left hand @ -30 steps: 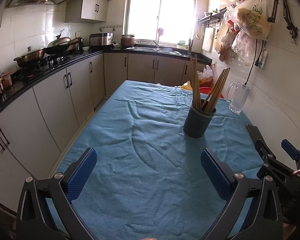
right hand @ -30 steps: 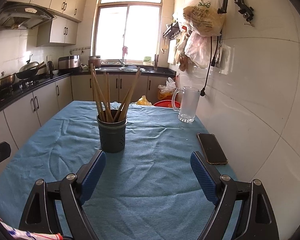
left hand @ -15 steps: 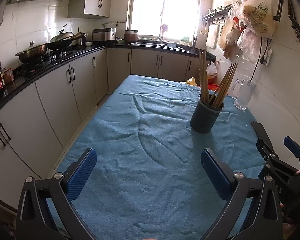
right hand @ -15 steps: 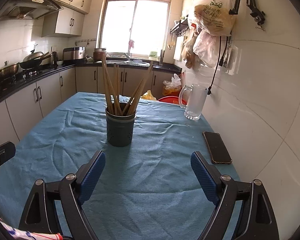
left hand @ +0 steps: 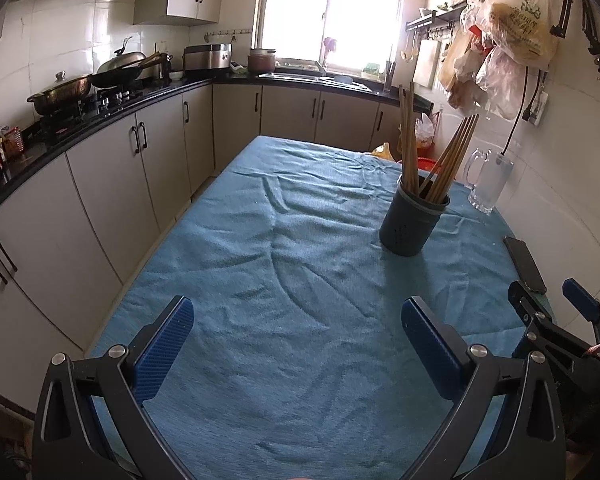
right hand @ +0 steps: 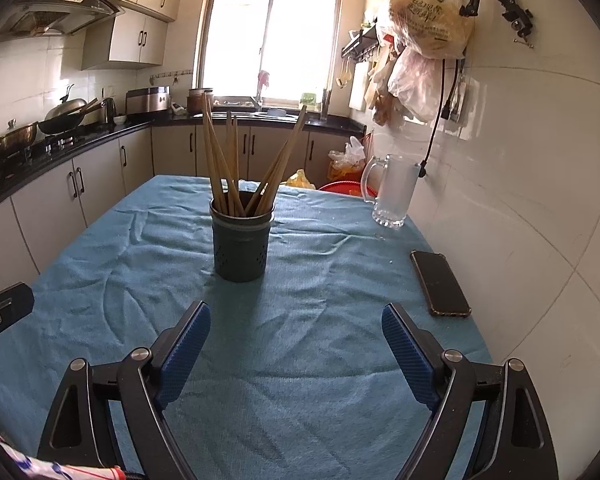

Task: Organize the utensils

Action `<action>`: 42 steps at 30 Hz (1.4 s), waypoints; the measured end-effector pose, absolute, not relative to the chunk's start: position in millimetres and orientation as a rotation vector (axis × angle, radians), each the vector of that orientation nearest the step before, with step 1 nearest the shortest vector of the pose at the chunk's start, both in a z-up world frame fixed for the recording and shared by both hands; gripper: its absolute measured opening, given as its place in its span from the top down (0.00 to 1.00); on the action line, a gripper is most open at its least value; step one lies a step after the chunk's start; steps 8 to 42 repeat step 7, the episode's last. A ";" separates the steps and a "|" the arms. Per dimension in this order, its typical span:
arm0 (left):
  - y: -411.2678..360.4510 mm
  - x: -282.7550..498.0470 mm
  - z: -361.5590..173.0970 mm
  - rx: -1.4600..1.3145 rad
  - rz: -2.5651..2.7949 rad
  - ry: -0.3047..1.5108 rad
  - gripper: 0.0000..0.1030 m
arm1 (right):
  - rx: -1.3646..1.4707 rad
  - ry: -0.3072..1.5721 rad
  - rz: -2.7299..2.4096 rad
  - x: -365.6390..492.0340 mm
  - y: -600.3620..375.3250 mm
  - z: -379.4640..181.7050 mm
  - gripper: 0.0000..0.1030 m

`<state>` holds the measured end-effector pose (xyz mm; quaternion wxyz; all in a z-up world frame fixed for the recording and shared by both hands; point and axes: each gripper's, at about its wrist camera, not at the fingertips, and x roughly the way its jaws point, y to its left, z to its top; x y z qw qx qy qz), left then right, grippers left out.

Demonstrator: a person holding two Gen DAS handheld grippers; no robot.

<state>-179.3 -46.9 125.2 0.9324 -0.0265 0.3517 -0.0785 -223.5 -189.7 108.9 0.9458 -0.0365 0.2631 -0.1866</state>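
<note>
A dark grey utensil holder (left hand: 413, 220) stands upright on the blue tablecloth (left hand: 300, 280), with several wooden chopsticks (left hand: 448, 160) standing in it. It also shows in the right wrist view (right hand: 241, 246), chopsticks (right hand: 224, 168) fanned out. My left gripper (left hand: 298, 344) is open and empty, low over the near left part of the table. My right gripper (right hand: 296, 346) is open and empty, in front of the holder. The right gripper also shows at the right edge of the left wrist view (left hand: 548, 308).
A glass mug (right hand: 394, 192) stands at the far right of the table near the tiled wall. A black phone (right hand: 440, 282) lies flat on the cloth at the right. Kitchen cabinets and a dark counter (left hand: 100, 120) run along the left. Bags hang on the right wall (right hand: 424, 20).
Both views have shifted a little: the holder now sits slightly farther right and lower in each frame. Both grippers stay open and empty.
</note>
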 end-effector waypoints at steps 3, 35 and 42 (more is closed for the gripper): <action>-54.5 -177.7 121.3 -0.045 -0.153 0.729 0.00 | -0.079 0.552 -0.366 -220.4 -189.5 102.3 0.12; -68.8 -172.3 113.3 -0.018 -0.176 0.766 0.00 | -0.080 0.584 -0.342 -213.1 -193.2 93.5 0.12; -68.8 -172.3 113.3 -0.018 -0.176 0.766 0.00 | -0.080 0.584 -0.342 -213.1 -193.2 93.5 0.12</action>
